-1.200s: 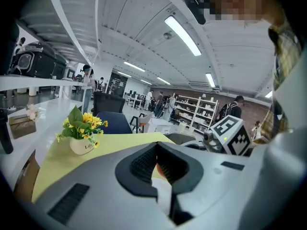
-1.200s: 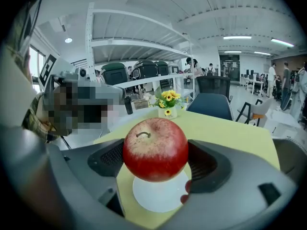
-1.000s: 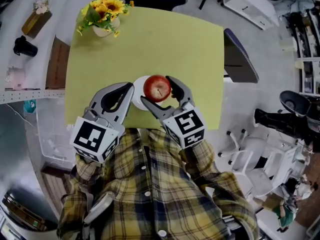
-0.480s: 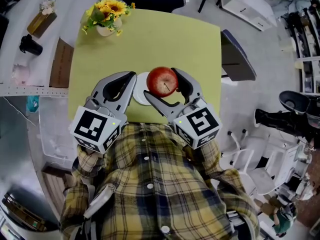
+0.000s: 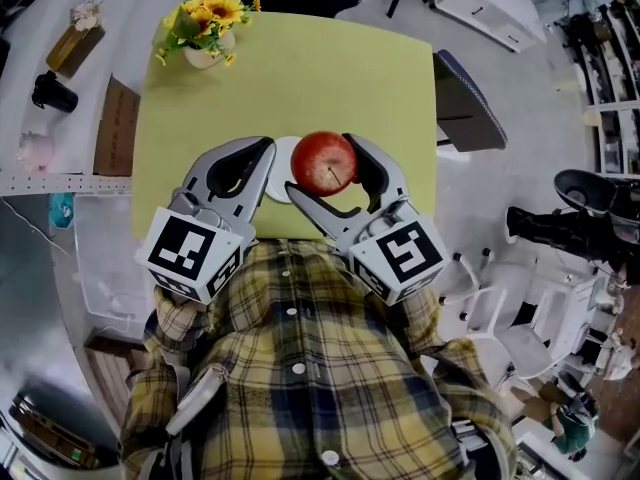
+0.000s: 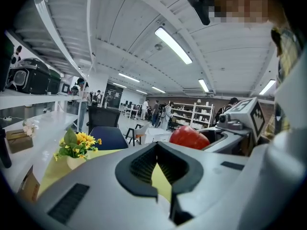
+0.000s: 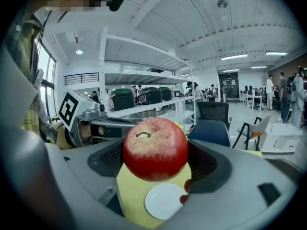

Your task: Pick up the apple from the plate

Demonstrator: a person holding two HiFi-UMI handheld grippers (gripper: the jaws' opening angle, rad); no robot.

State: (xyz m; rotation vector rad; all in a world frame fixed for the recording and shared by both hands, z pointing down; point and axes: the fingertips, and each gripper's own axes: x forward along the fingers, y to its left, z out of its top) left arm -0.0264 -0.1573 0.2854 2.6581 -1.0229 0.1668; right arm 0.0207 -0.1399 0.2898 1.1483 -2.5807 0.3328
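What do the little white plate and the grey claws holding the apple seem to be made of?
Plate: smooth, evenly white, faintly shiny; ceramic or hard plastic, I can't tell which. Right gripper, shut on the apple: matte grey moulded shell, probably plastic; its pads are dark and ribbed, likely rubber.

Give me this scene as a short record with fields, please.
apple: red, stem up, held clear above the plate
plate: white, bare, on the yellow table
right tongs: shut on the apple
left tongs: shut, nothing between them, raised beside the right tongs
flower pot: yellow flowers, at the table's far left corner
task status: apple is off the plate
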